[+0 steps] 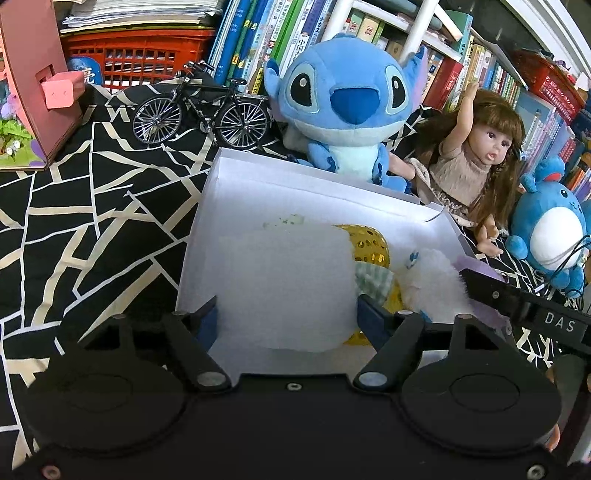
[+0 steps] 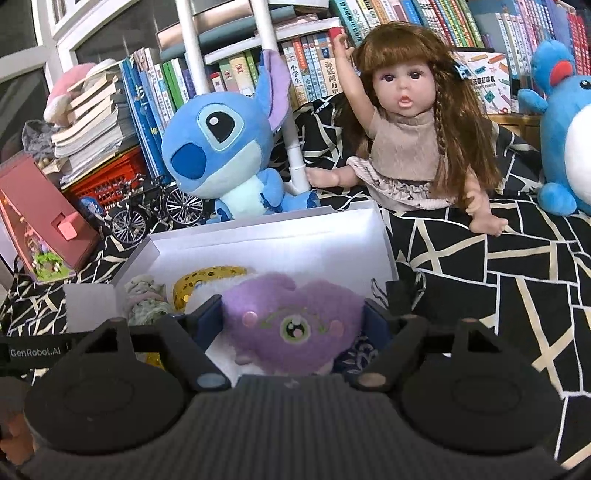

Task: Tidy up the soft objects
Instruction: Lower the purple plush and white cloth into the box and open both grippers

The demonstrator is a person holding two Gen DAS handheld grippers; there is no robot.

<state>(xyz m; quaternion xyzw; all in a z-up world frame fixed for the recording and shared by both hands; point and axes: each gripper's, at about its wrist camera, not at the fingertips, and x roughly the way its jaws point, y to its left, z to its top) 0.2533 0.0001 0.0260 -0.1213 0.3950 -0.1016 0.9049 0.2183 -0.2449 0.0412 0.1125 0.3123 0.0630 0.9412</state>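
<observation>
A white box (image 1: 295,177) lies on the black patterned cloth, and shows in the right wrist view (image 2: 258,236) too. My left gripper (image 1: 286,317) is shut on a white foam block (image 1: 284,284) held over the box. My right gripper (image 2: 291,321) is shut on a purple plush toy (image 2: 291,325) over the box's near right side. In the box lie a yellow perforated ball (image 1: 369,242), a green-white checked cloth (image 1: 373,280) and a white fluffy toy (image 1: 432,284). The right gripper's finger (image 1: 517,299) shows in the left wrist view beside the white toy.
Behind the box sit a blue Stitch plush (image 1: 347,99), a long-haired doll (image 1: 476,155) and a blue round plush (image 1: 554,225). A model bicycle (image 1: 201,109), a pink house model (image 1: 33,85), a red crate (image 1: 136,55) and book shelves (image 1: 266,33) stand at the back.
</observation>
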